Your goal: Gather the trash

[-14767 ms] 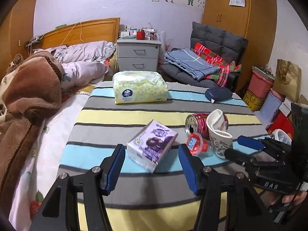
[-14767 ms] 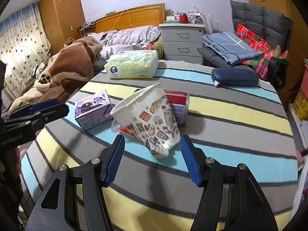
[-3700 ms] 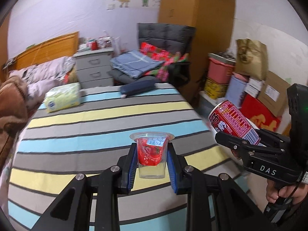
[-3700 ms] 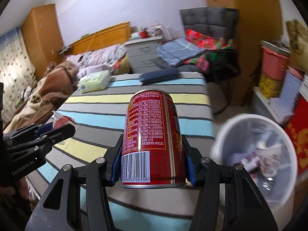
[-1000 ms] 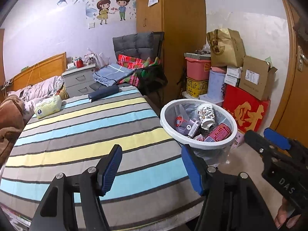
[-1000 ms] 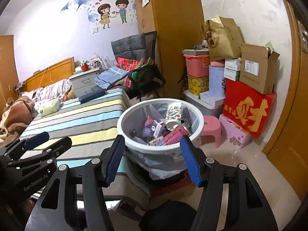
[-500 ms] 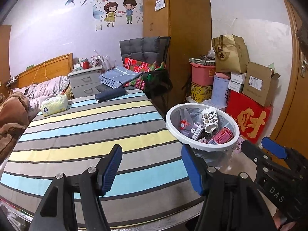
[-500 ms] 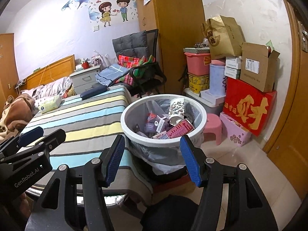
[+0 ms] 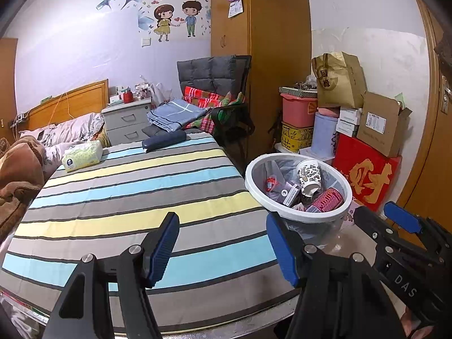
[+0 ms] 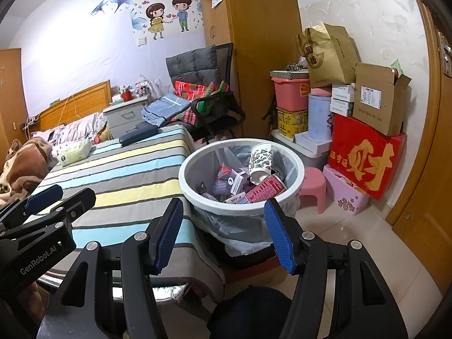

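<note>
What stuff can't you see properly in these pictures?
- Bottom of the trash bin: in both views the red can, paper cup and purple carton cover whatever lies underneath.
- Writing on the red can: too small to read in either view.
- Things on the nightstand: too small and far to name.
- The person: only fingers show at the left-wrist picture's bottom edge, cut off by it.

Woven striped cloth (image 9: 127, 186) on the table; smooth white plastic bin (image 10: 197, 195); ribbed blue pads (image 9: 165, 247) on the jaws.
</note>
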The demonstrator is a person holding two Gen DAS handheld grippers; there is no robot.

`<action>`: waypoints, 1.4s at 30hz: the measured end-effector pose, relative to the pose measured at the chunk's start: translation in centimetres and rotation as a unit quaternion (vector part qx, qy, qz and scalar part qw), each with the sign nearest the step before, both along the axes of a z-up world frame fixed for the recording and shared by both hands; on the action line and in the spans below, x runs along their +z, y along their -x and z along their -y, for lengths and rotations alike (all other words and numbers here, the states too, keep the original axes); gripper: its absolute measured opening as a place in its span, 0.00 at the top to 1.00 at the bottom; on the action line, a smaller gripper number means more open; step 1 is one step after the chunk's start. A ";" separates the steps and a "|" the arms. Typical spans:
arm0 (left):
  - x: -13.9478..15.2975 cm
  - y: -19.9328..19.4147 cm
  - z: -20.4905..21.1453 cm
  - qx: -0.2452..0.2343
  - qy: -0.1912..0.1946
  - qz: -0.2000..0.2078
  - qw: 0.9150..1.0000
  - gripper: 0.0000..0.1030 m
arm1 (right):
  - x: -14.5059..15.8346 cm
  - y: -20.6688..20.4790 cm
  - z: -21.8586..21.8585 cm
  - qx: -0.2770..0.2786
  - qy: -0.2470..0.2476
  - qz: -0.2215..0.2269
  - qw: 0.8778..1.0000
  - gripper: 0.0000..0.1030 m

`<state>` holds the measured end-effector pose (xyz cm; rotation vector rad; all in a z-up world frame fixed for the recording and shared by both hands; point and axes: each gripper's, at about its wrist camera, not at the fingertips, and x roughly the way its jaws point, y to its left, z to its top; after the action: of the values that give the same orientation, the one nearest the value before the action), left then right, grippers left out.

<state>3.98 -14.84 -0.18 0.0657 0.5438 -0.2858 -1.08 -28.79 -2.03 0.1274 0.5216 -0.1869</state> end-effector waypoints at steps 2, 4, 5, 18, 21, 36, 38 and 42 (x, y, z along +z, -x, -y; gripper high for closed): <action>0.0 -0.1 0.1 0.000 0.000 0.000 1.000 0.38 | 0.0 -0.1 0.0 0.001 0.000 0.000 1.000 0.41; 0.0 -0.1 0.0 0.000 -0.002 -0.001 1.000 0.38 | 0.0 -0.1 0.0 0.000 0.000 0.000 1.000 0.41; 0.0 -0.1 0.1 -0.001 -0.002 0.000 1.000 0.38 | 0.0 -0.1 0.0 0.001 -0.001 0.000 1.000 0.41; -0.1 -0.1 0.1 -0.003 -0.004 0.001 1.000 0.38 | 0.3 -0.1 0.1 -0.001 -0.002 0.001 1.000 0.41; -0.1 -0.2 0.1 -0.003 -0.004 0.000 1.000 0.38 | 0.3 -0.1 0.1 -0.002 -0.002 0.001 1.000 0.41; -0.1 0.0 0.3 -0.001 -0.003 0.000 1.000 0.38 | 0.5 -0.3 0.0 0.001 -0.002 0.000 1.000 0.41; -0.1 -0.1 0.3 -0.001 -0.004 -0.001 1.000 0.38 | 0.5 -0.4 0.0 0.000 -0.002 0.000 1.000 0.41; -0.1 0.0 0.1 -0.001 -0.003 -0.001 1.000 0.38 | 0.5 -0.4 0.0 0.001 -0.001 0.000 1.000 0.41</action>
<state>4.01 -14.95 -0.28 0.0725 0.5470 -0.2865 -0.70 -28.75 -1.50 0.1289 0.5218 -0.1836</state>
